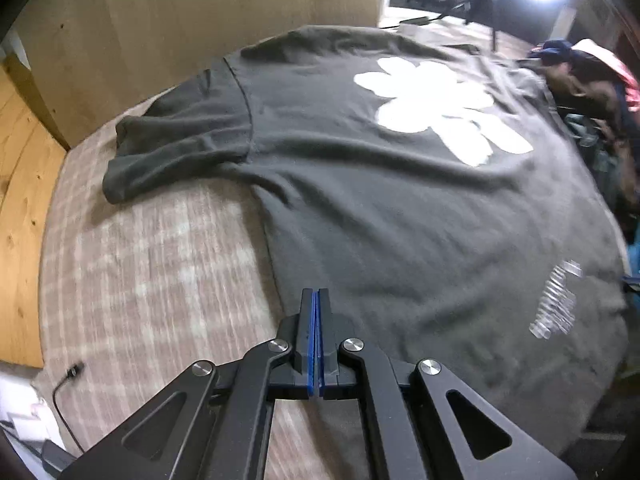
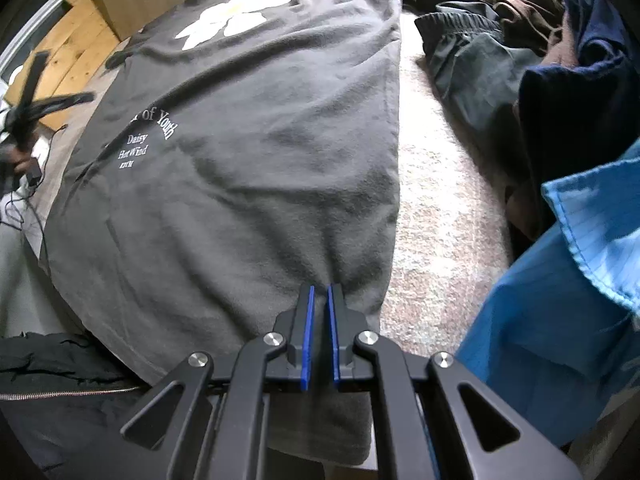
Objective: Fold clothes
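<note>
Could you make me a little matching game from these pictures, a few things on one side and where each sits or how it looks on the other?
Things:
1. white flower print
2. light blue garment
3. black cable
4. right gripper

Descriptions:
A. lies on the checked cover beside the tee
B. pinches a fold of the dark tee's hem
C. heaped to the right of the dark tee
D. sits on the dark tee's chest

Pairs: 1-D, 2-C, 3-A, 4-B

T-shirt (image 2: 248, 168) spread on the bed (image 2: 432, 208) ahead of the right claw (image 2: 320, 292); heap of clothes (image 2: 560, 80) to the claw's right, jacket (image 2: 48, 364) to its left.
</note>
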Tool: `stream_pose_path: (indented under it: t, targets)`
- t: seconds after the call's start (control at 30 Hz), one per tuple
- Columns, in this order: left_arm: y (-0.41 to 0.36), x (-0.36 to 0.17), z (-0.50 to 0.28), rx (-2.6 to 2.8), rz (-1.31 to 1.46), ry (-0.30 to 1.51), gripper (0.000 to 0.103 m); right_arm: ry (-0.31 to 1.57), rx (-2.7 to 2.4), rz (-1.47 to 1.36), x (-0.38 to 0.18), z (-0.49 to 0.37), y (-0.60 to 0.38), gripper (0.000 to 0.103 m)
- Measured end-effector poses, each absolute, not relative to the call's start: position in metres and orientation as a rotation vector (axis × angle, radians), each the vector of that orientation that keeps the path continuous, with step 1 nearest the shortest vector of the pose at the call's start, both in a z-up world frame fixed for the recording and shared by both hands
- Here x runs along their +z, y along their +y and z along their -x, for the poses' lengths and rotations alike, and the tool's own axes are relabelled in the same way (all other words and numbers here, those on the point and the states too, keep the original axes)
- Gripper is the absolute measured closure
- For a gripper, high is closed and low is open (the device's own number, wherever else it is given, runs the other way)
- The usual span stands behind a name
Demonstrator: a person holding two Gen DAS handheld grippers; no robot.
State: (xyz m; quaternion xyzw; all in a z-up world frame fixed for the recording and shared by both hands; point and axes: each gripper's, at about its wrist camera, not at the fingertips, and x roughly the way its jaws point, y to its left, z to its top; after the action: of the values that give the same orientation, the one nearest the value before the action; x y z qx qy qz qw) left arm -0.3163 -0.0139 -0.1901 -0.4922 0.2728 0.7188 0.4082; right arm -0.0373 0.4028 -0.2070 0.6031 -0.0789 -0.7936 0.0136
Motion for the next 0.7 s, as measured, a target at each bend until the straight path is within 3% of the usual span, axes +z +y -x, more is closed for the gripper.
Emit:
stream_pose_path:
  t: [0.13,0.17,0.37,0.4,0.5,0.7]
  targets:
    - [-0.036,-0.201,0.291,1.766,1.294,0.753,0.083,-0.278,-2.51,-1.872,-0.2,0.028,0.405,0.083]
    - [-0.041,-0.204,0.284,1.759,1.312,0.763,0.083,-0.278,-2.518,-1.87,-0.199,0.026,0.405,0.079]
    - [-0.05,-0.222,0.269,1.763,1.371,0.737,0.083,-0.208,-2.499,-1.89,-0.197,0.024,0.398,0.078]
    - [-0.049,-0.223,0.268,1.771,1.37,0.732,0.084,-0.195,-2.494,-1.895,-0.198,0.023,0.397,0.078]
    - [-0.048,-0.221,0.265,1.806,1.335,0.73,0.101,-0.182,-2.473,-1.902,-0.201,0.02,0.394,0.078]
    - [-0.054,-0.217,0.275,1.893,1.365,0.701,0.102,-0.068,-2.465,-1.888,-0.202,0.013,0.389,0.078]
